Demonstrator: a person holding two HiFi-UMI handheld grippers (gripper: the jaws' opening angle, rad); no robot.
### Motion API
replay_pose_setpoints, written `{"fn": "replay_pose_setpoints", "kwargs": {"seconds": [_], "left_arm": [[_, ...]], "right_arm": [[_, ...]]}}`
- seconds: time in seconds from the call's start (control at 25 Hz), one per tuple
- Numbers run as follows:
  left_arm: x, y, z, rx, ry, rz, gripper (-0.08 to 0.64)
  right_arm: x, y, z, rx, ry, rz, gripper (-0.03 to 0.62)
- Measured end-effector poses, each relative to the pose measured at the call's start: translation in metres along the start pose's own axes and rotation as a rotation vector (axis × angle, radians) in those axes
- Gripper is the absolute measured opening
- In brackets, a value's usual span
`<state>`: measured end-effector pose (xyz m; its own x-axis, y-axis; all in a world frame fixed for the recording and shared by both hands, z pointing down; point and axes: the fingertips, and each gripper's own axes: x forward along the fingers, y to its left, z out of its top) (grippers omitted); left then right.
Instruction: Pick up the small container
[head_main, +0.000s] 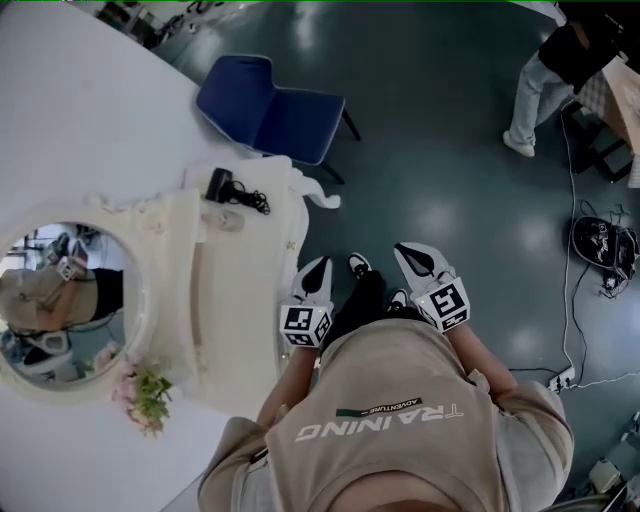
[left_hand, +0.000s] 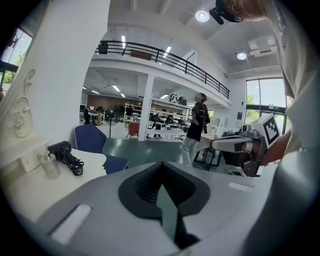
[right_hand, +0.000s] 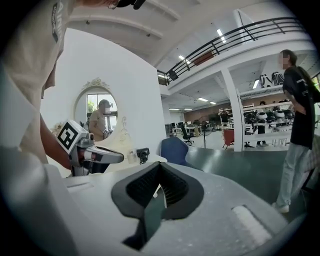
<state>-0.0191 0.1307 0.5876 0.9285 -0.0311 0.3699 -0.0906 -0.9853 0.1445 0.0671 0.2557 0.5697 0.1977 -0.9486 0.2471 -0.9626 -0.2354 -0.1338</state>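
Note:
The small container (head_main: 228, 218) is a clear little jar on the white vanity table (head_main: 245, 255), beside a black corded device (head_main: 220, 185). It also shows at the left of the left gripper view as the small container (left_hand: 50, 165), and far off in the right gripper view as the small container (right_hand: 131, 157). My left gripper (head_main: 320, 265) hangs off the table's near edge, its jaws shut with nothing between them, well short of the jar. Further right, my right gripper (head_main: 408, 252) is over the floor, also shut and holding nothing. Both point forward side by side.
A blue chair (head_main: 275, 105) stands beyond the table. A round mirror (head_main: 60, 300) and flowers (head_main: 145, 390) take up the table's left side. A person (head_main: 545, 80) stands at the far right. Cables and a dark bag (head_main: 603, 245) lie on the floor at the right.

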Motion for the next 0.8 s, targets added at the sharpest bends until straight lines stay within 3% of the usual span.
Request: {"fn": "replay_pose_setpoints", "kwargs": {"seconds": [0.2,0.44,0.64,0.8], "left_arm": [[0.042,0.017,0.021,-0.018,-0.031,-0.039,0.018],[0.075,0.055,0.056,-0.008,-0.100,-0.063,0.018],[0.085,0.104,0.076,-0.007,-0.149,-0.014,0.018],[0.079,0.141,0.077,-0.040,-0.157,0.069,0.018]], "right_arm": [[0.024,-0.023,0.021,-0.007,-0.010,-0.004,0.003],[0.074,-0.033,0.064,-0.087,-0.044,0.010,0.003],[0.115,-0.043,0.088,-0.103,-0.060,-0.012,0.003],[0.155,-0.032,0.093,-0.153,-0.016,0.068,0.003]]}}
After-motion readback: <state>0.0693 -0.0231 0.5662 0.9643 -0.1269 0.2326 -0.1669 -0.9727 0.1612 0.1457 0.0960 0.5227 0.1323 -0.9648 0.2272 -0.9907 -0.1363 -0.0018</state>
